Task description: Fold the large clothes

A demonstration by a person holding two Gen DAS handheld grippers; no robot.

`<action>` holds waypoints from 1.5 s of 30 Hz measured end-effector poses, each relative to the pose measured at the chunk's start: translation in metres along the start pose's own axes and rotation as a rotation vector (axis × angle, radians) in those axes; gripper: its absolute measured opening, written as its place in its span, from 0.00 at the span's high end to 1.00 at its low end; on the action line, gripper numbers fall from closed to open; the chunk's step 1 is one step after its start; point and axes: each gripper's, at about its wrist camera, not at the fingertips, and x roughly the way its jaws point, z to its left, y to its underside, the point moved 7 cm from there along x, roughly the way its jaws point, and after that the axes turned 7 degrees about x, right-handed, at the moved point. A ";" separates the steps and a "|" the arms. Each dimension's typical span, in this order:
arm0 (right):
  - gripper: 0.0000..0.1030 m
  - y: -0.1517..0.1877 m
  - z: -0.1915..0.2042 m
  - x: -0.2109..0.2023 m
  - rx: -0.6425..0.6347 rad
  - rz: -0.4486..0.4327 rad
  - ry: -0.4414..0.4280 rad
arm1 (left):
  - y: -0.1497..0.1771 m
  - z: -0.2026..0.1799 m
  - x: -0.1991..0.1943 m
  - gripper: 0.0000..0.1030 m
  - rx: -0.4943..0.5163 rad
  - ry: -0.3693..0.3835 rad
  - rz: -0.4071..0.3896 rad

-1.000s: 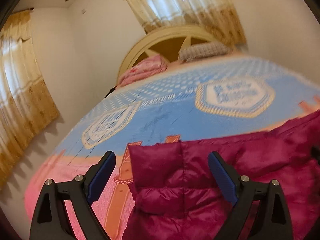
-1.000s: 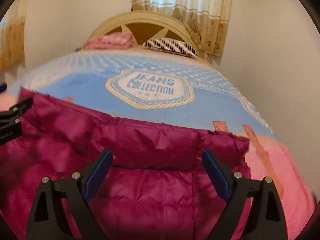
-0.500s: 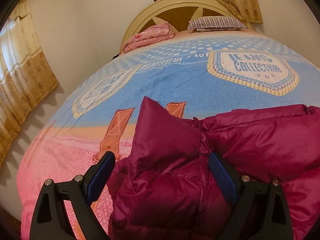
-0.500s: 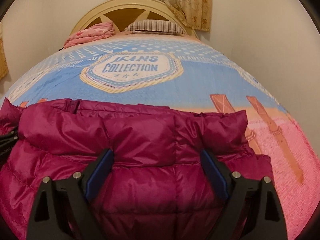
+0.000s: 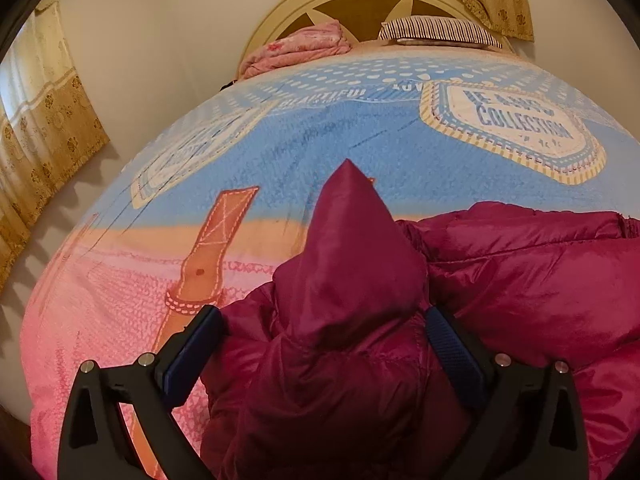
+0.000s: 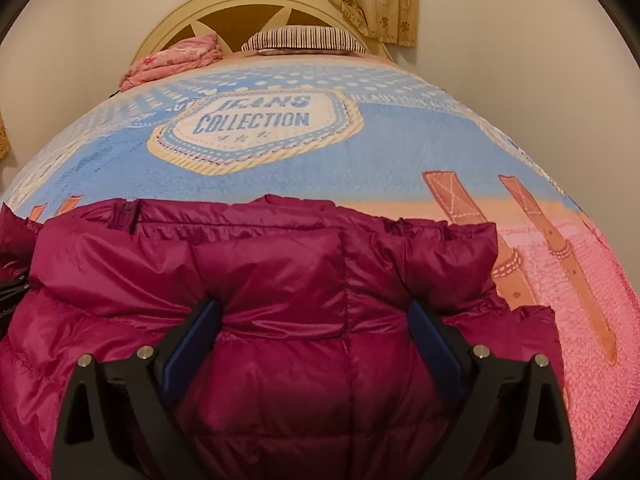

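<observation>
One magenta puffer jacket [image 6: 280, 280] lies across the near end of the bed [image 6: 400, 168], its near left corner standing up in a peak. Two tongs work it: the left tongs [image 5: 324, 344] and right tongs [image 6: 316, 332] are both opening wide, padding bulging between the jaws, gripped by neither. I judge the slick, springy fabric may puff back and undo the fold, or the peak may flop askew. At the headboard: one striped pillow [image 6: 304, 38], one pink bundle [image 6: 172, 60]

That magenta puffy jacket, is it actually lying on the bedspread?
Touching. The right wrist view shows the magenta jacket spread flat on the bedspread, its far edge meeting the blue print with no gap.
</observation>
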 end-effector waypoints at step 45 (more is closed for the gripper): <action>0.04 0.026 0.087 -0.044 -0.141 -0.077 0.010 | 0.008 0.008 -0.053 0.01 0.019 -0.030 -0.099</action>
